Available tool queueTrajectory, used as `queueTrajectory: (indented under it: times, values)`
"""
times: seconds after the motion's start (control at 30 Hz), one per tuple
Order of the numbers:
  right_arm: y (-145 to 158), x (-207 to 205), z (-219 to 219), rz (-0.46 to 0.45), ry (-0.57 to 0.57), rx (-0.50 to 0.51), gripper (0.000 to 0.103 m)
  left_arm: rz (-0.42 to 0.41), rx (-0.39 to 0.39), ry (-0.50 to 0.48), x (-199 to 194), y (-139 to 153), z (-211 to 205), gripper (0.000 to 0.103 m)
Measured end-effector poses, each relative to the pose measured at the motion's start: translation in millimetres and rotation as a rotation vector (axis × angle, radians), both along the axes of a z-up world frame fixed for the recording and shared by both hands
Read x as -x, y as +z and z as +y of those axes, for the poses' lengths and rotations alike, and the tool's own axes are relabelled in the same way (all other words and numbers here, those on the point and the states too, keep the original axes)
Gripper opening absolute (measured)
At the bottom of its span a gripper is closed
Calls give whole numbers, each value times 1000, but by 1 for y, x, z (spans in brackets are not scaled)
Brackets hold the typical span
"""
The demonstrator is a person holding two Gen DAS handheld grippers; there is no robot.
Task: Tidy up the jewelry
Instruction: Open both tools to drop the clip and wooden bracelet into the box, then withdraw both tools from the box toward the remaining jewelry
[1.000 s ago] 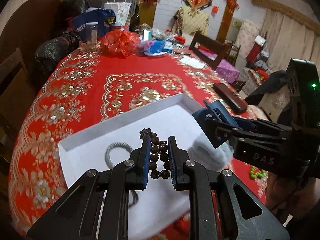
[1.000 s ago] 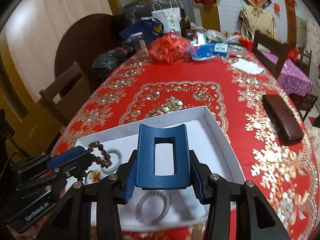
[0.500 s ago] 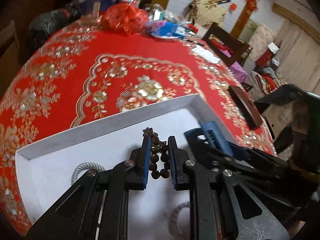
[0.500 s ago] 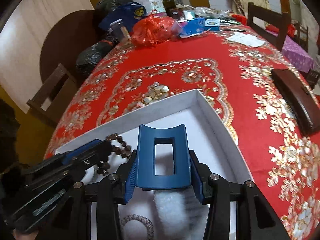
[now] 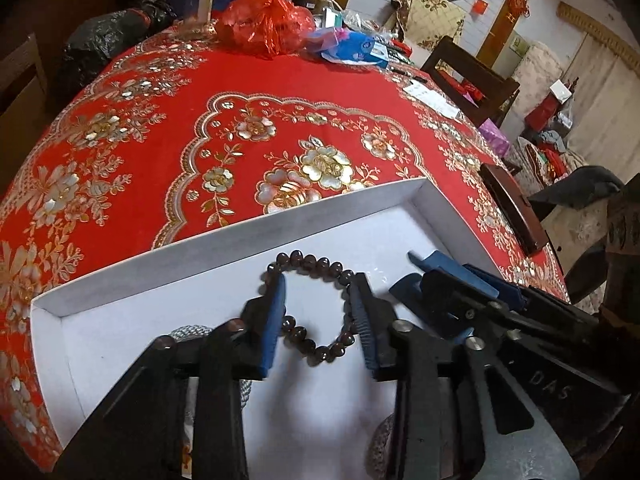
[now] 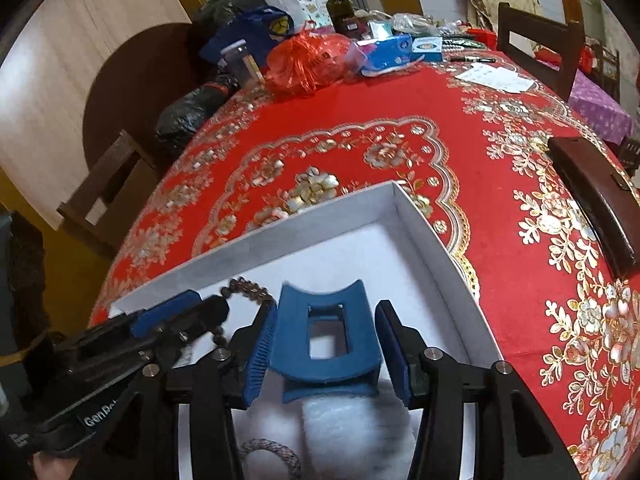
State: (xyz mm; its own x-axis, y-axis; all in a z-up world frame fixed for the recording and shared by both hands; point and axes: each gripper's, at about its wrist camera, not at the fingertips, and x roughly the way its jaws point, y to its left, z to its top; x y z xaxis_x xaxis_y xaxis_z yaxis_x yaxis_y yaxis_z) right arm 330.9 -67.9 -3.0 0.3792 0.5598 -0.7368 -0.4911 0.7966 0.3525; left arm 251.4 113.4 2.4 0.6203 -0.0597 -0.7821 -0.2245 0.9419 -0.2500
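Left wrist view: the left hand-held gripper (image 5: 320,316), jaws just parting, is releasing the brown bead bracelet (image 5: 316,304), lying flat in the white tray (image 5: 240,240) on the red worktop (image 5: 200,120). The right hand-held gripper (image 6: 326,344) is also widening, its pads looking clear of the blue hair claw (image 6: 326,340) in the same tray.

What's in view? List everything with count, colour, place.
tray: one, white, on tablecloth
bead bracelet: one, dark brown, in tray
hair clip: one, blue, over tray
braided ring: at least one, grey, tray's near end
tablecloth: one, red and gold, over table
case: one, dark brown, right of tray
plastic bag: one, red, table's far end
left gripper: black and blue, jaws just opening, bracelet between
right gripper: black and blue, jaws just opening, clip between
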Motion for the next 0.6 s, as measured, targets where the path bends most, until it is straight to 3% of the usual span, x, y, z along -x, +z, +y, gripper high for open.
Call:
queueTrajectory:
  times: [0.37, 0.6]
  values:
    - [33, 17, -34, -54, -52, -45, 50, -24, -21, 25, 44, 22, 1, 39]
    - [56, 57, -78, -86, -127, -34, 50, -90, -9, -45, 100, 45, -24, 47]
